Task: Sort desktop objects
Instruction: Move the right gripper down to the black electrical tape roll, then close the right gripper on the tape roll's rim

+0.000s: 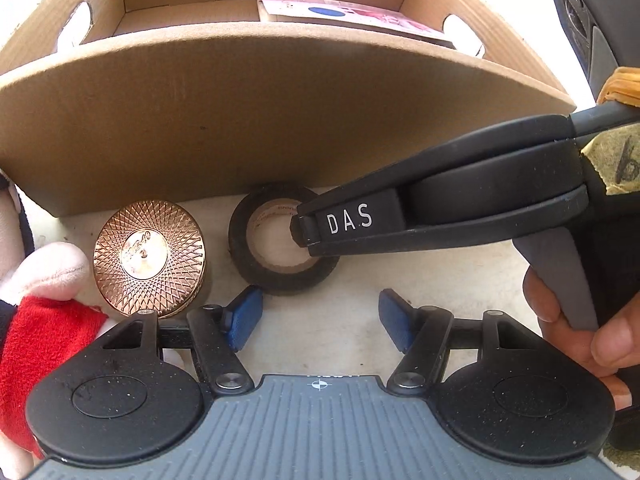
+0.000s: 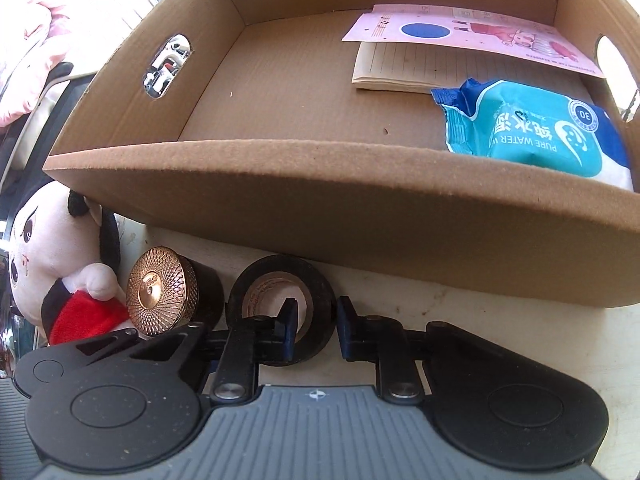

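- Your right gripper (image 2: 316, 330) straddles one wall of the black tape roll (image 2: 280, 310) – its left finger (image 2: 289, 330) sits inside the roll's hole, its right finger stands just outside the rim, on the right. The jaws are at a middling gap and have not closed on the tape.
- From the left wrist view, the same gripper reaches in from the right, its tip dipping into the hole of the tape roll (image 1: 282, 240); your right hand (image 1: 580, 320) grips its handle at the frame's right edge.
- Your left gripper (image 1: 320, 322) hangs wide and empty, blue fingers spread near the tape roll, touching nothing.
- The tape roll lies flat on the pale table (image 1: 340, 320), just in front of the near wall of the cardboard box (image 2: 320, 216).
- A round copper-lidded jar (image 1: 150, 256) sits just left of the tape roll, also close to the box wall.
- A plush doll (image 2: 52, 256) with a red garment lies at the far left, against the jar.
- Inside the box, on the right side – a pink notebook (image 2: 472, 34) propped at the far wall over a lined pad (image 2: 396, 70), and a blue pack of wet wipes (image 2: 540, 128) nearer the front.
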### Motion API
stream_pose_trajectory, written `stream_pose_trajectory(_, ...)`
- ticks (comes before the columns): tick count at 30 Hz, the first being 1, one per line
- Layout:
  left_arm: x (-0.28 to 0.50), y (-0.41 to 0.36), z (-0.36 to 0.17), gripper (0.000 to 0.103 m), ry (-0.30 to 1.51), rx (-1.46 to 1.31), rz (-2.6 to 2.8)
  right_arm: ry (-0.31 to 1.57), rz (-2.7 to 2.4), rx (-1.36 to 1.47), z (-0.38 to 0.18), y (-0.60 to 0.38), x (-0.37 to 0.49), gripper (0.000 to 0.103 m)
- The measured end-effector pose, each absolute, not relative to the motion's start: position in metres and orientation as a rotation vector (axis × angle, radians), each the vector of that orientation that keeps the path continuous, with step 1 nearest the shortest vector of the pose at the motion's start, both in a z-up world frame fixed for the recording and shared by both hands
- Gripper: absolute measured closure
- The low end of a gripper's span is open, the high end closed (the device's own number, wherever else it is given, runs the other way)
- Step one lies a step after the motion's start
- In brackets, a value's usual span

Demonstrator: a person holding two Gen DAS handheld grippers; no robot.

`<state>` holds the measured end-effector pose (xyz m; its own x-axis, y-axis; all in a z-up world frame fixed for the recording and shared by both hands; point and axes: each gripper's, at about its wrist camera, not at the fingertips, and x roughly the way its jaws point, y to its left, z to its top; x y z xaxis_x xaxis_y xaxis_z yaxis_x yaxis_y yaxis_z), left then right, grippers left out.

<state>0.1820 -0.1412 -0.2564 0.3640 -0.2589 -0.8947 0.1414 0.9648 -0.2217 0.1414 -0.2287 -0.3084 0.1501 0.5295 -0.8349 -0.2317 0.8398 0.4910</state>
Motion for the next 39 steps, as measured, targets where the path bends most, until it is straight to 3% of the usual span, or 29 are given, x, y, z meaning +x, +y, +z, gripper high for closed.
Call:
stream_pose_trajectory(17,0.146,-0.143,-0.253,0.037,1.136,0.003,-0.286,1.441,0.424,0.396,-0.309,-0.257,0.109,0.082)
stream_pose_trajectory(22,0.136,-0.153,-0.253,0.029,1.112,0.081,-0.322,1.468,0.392,0.417,-0.308,-0.264,0.099,0.082)
stream_pose_trajectory(28,0.124,-0.166,-0.251,0.038,1.069,0.158,-0.380,1.478,0.395,0.409,-0.305,-0.268,0.095,0.082)
stream_pose_trajectory(39,0.100,-0.169,-0.243,0.038,1.072,0.206,-0.400,1.416,0.451,0.170,-0.290,-0.251,0.076,0.080)
